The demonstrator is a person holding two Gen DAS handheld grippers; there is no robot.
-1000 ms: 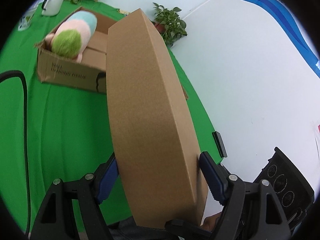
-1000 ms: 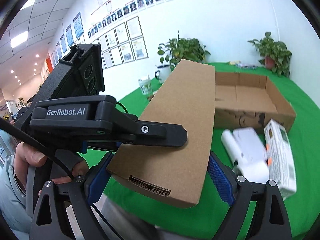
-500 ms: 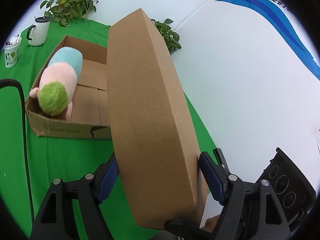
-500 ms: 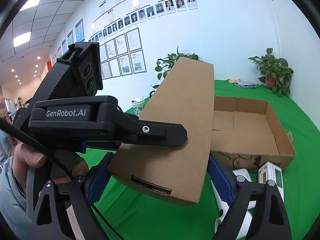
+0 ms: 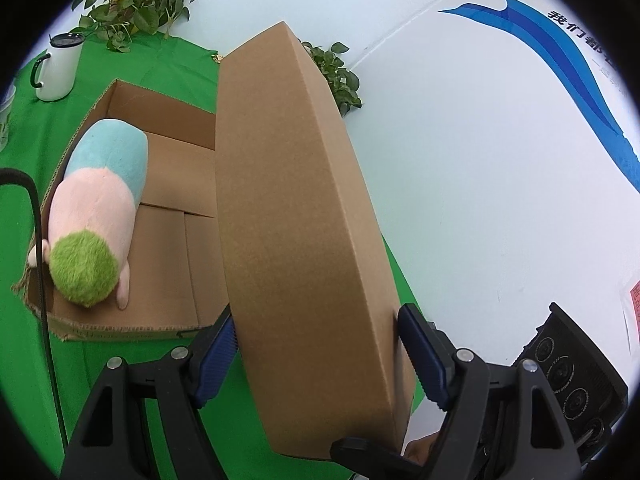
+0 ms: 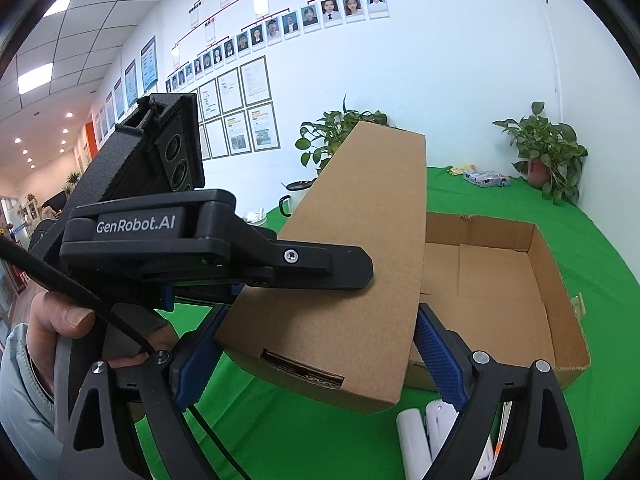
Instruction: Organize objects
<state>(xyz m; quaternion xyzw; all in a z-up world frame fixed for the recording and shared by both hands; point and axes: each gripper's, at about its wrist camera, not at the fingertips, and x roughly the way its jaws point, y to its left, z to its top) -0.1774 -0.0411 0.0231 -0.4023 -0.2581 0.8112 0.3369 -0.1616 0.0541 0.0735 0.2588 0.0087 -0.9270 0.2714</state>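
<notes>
Both the left gripper (image 5: 316,354) and right gripper (image 6: 316,356), jaws wide, clamped the long carton (image 5: 296,208), which could have clipped the tray box (image 5: 168,184) rim beneath and twisted free.

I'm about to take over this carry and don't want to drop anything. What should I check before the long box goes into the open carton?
1. Left gripper clamped across the long box: ok.
2. Right gripper clamped across the same box: ok.
3. Free floor in the open carton beside the plush toy: ok.
4. Box clear of the carton's walls: ok.
5. Box short enough to fit inside: cannot tell.
6. White rolls out of the way: cannot tell.
</notes>
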